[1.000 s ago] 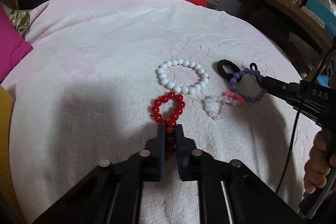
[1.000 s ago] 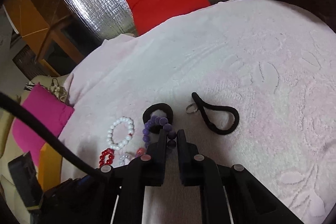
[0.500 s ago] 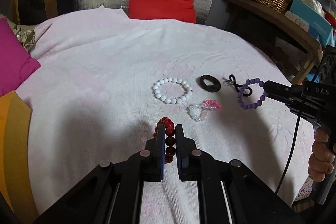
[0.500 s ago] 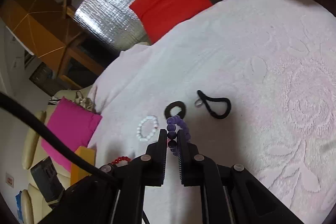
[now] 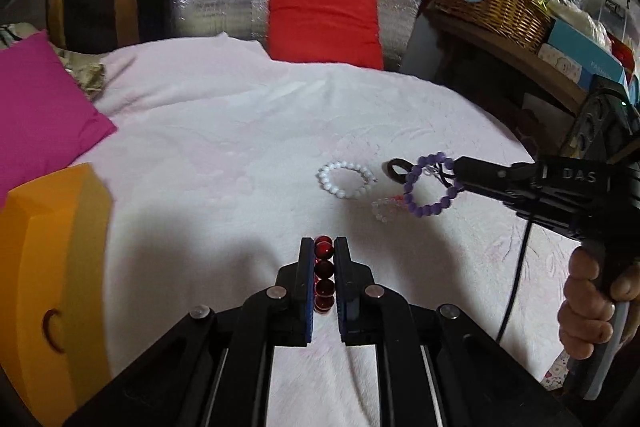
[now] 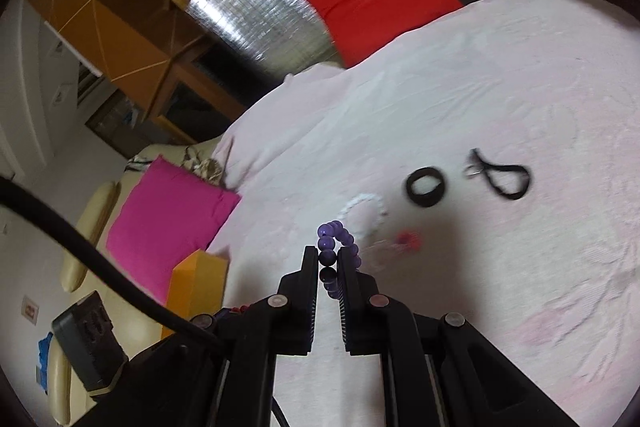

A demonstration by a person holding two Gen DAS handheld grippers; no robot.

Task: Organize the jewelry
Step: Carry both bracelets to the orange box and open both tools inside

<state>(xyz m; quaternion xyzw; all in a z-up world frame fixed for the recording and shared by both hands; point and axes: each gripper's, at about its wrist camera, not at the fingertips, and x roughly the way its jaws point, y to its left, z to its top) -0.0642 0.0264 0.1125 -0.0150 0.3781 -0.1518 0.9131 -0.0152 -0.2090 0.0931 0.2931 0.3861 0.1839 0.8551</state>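
Observation:
My left gripper is shut on a red bead bracelet and holds it above the pale pink cloth. My right gripper is shut on a purple bead bracelet, lifted off the cloth; the bracelet also shows in the left wrist view, hanging from the right gripper. A white bead bracelet, a clear and pink bracelet, a black hair ring and a black cord loop lie on the cloth.
An orange box stands at the left edge of the cloth, also in the right wrist view. A magenta cushion lies at the left and a red cushion at the back. A wicker basket sits on a shelf at the right.
Both grippers have lifted their bracelets off the cloth and pulled back and up. The orange box has come into view at the left.

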